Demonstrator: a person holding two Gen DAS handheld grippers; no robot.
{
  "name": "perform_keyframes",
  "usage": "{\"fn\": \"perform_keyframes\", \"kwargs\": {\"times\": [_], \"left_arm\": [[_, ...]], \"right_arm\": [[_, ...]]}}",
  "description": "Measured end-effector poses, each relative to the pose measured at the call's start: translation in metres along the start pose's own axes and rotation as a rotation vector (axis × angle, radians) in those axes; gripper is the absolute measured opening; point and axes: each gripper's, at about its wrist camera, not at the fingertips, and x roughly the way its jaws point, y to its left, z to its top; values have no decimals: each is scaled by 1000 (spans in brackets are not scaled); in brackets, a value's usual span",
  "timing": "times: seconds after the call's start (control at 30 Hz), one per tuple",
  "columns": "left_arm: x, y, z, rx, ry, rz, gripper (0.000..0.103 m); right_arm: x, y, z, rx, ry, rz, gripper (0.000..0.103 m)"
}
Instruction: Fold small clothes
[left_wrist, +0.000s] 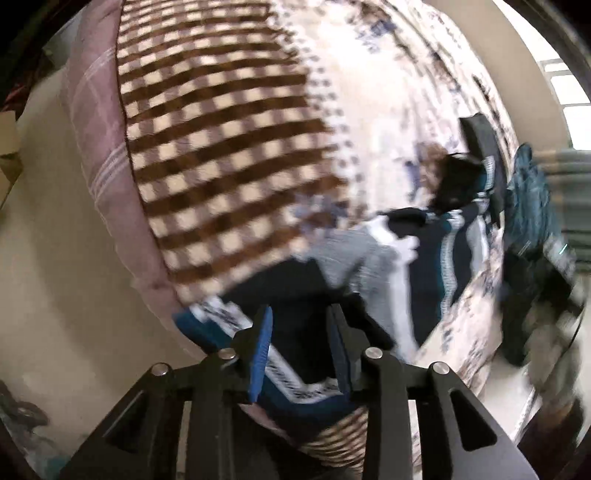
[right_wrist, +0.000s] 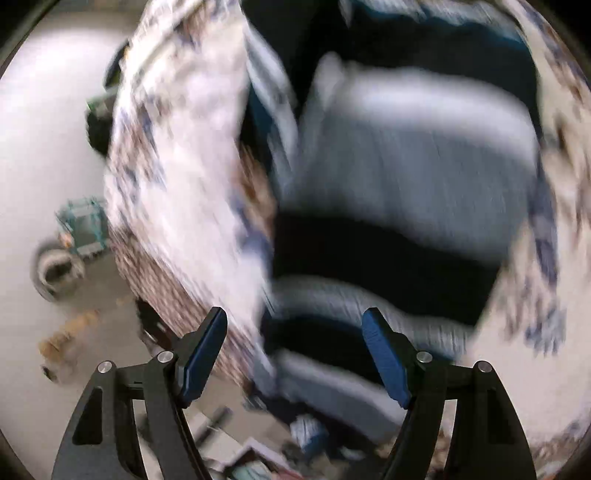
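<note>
You are working over a bed whose floral sheet is lying under a brown checked blanket, with a mauve plaid bedcover showing at its edge. A dark striped garment, navy with grey and white bands, is lying spread on the sheet; it is filling most of the right wrist view and running from the lower centre toward the right in the left wrist view. A patterned band on its edge may be carrying lettering, but blur is making it unreadable.

Beyond the bed a teal cloth is hanging near a window. On the floor beside the bed, a teal crate and a round grey object are sitting close together.

Your left tool is standing with its blue pads narrowly apart, the garment's banded edge lying between them; you cannot tell whether they are pinching it. Your right tool is gaping wide just over the garment's near edge, holding nothing.
</note>
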Motion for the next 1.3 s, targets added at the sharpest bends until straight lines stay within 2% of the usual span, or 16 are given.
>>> {"fn": "perform_keyframes", "kwargs": {"times": [0.17, 0.2, 0.4, 0.47, 0.5, 0.57, 0.63, 0.73, 0.87, 0.9, 1.03, 1.1, 1.17, 1.2, 1.23, 1.3], "left_arm": [[-6, 3, -27, -34, -39, 105, 28], [-6, 10, -30, -48, -37, 112, 28], [-25, 63, -67, -167, -59, 234, 28], [-28, 68, -73, -162, -71, 262, 28], [-29, 66, -76, -152, -75, 259, 28], [-22, 55, -78, -132, -74, 240, 28], [-13, 44, -81, -109, -69, 228, 28], [4, 27, -86, -75, -66, 233, 28], [12, 26, -97, -118, -60, 203, 28], [13, 28, -100, -122, -55, 205, 28], [10, 47, -106, -160, -48, 200, 28], [5, 53, -104, -183, -69, 174, 28], [-1, 54, -97, -197, -96, 144, 30], [-3, 53, -94, -196, -111, 135, 37], [-4, 49, -91, -190, -125, 109, 48], [0, 41, -84, -174, -136, 89, 56]], "right_arm": [[90, -4, -109, -54, 248, -33, 76], [108, -3, -126, -49, 286, -12, 71], [182, 69, -188, -106, 445, 338, 69], [165, 86, -188, -156, 405, 378, 69], [143, 89, -184, -207, 321, 332, 69], [105, 81, -174, -279, 167, 202, 70], [77, 56, -159, -320, 58, 1, 70], [81, 2, -133, -203, 112, -92, 70], [109, -20, -135, -89, 190, 27, 63], [118, -11, -138, -90, 203, 94, 58], [160, 50, -166, -90, 378, 416, 58], [157, 65, -171, -70, 396, 527, 58], [137, 66, -167, -85, 356, 540, 58], [127, 63, -162, -103, 320, 520, 58], [111, 54, -155, -129, 268, 473, 59], [91, 36, -141, -149, 195, 355, 60]]}}
